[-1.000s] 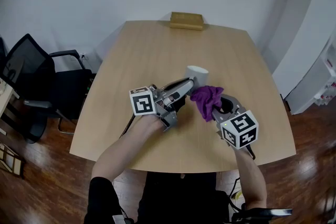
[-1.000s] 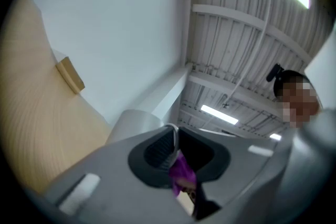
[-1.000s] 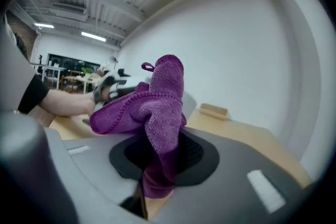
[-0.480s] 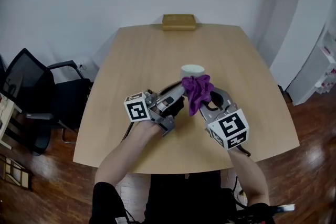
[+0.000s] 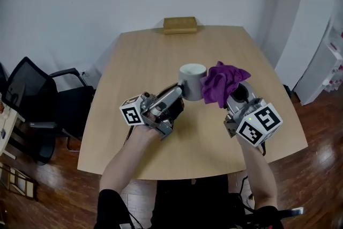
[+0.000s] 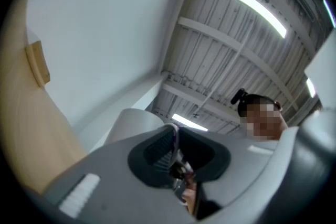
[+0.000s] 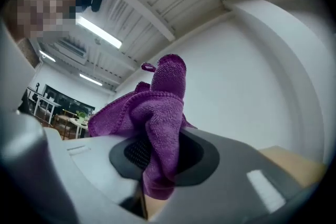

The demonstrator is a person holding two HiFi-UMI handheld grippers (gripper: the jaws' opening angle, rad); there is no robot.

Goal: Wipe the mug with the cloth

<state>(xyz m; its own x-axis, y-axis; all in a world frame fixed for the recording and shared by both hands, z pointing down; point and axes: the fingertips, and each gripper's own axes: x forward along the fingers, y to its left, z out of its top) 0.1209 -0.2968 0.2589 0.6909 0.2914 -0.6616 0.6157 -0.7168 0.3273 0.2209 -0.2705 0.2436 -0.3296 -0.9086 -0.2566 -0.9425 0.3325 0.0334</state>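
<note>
Far left in my head view, a black office chair [image 5: 36,98] stands on the dark wood floor, just off the corner of the pale wooden table [image 5: 144,56]. At the table's far edge, against the white wall, lies a small wooden block [image 5: 180,24].

My left gripper [image 5: 178,95] reaches in from the lower left, tilted upward, with its marker cube [image 5: 132,113] nearest me. In the left gripper view its jaws stand almost together, with only a narrow gap. The ribbed pads [image 6: 157,148] pinch a thin pale strip of the white mug [image 5: 192,81], which I take to be its handle. The mug's rounded body shows just left of the jaws there. From above, the mug sits upright with its mouth open to me, at the very tip of this gripper. It looks held up over the middle of the table rather than standing on it.

Right of the mug is the purple cloth [image 5: 222,83], bunched into a loose wad. Its left edge meets the mug's right side, though I cannot tell whether it presses there.

My right gripper [image 5: 231,95] has that cloth. In the right gripper view the jaws are clamped on a thick fold, the dark pads [image 7: 137,152] either side of it, and the rest rises in a heap above them.
</note>
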